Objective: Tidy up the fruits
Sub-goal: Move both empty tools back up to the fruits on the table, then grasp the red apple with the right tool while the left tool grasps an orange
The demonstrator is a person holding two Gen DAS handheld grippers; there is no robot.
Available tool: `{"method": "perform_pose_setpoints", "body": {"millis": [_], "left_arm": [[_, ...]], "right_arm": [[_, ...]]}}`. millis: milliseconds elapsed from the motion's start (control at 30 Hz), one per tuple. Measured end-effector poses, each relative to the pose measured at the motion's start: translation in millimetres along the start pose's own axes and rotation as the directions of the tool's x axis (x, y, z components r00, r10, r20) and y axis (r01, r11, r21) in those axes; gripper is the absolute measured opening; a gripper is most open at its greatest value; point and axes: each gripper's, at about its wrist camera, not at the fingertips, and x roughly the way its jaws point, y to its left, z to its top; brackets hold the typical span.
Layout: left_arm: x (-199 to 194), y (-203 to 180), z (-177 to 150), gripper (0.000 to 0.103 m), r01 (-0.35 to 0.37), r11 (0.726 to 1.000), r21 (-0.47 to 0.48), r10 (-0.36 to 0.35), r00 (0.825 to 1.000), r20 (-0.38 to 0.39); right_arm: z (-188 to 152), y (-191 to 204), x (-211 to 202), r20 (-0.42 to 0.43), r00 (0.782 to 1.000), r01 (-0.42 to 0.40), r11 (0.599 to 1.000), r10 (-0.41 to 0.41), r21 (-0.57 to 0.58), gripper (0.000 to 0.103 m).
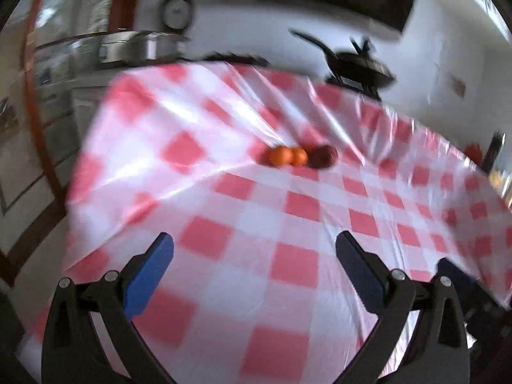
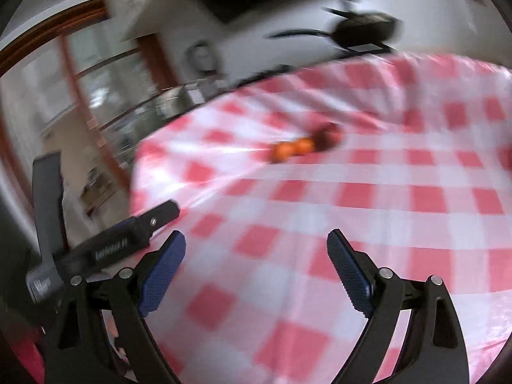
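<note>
Two oranges [image 1: 286, 156] and a dark red apple [image 1: 323, 156] lie side by side, touching, in a row on the red-and-white checked tablecloth [image 1: 256, 211]. They also show in the right wrist view: oranges [image 2: 292, 149], apple [image 2: 327, 137]. My left gripper [image 1: 254, 248] is open and empty, held above the cloth well short of the fruit. My right gripper [image 2: 256, 244] is open and empty, also well short of the fruit. Both views are motion-blurred.
The left gripper's body [image 2: 105, 249] shows at the left of the right wrist view. A black pan on a stand [image 1: 358, 64] sits beyond the table's far edge. Metal pots [image 1: 140, 46] and a wall clock [image 1: 176, 11] stand at the back left.
</note>
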Motion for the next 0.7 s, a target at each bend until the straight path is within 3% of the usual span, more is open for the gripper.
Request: {"method": "perform_pose_setpoints", "body": {"millis": [100,233,467,567,700], "left_arm": [[57.2,-27.1,13.9,0.102,0.081,0.996,0.027,-0.077,0.990,-0.114],[94.3,-47.4,17.9,0.102,0.144,0.989,0.045,-0.134,0.974,-0.182],[131.3,-50.9,12.5,0.102,0.200,0.975,0.100,-0.172,0.957,-0.235],[136.4,-39.9,11.5,0.101,0.263,0.964,0.029,-0.247,0.936,-0.252],[138.0,-28.7,11.5,0.101,0.266,0.963,-0.035,-0.266,0.935,-0.233]], "right_arm": [[14.2,-48.8,12.8,-0.033,0.996,0.085,0.990,-0.082,0.114,0.087],[28.0,-86.9,34.6,-0.076,0.985,0.169,0.969,-0.157,0.182,0.087],[46.9,-119.3,76.7,-0.142,0.965,0.240,0.960,-0.220,0.144,0.087],[58.7,-124.1,100.4,-0.162,0.955,0.268,0.956,-0.248,0.117,0.087],[76.0,-117.8,144.9,-0.167,0.952,0.267,0.962,-0.256,0.052,0.087]]}}
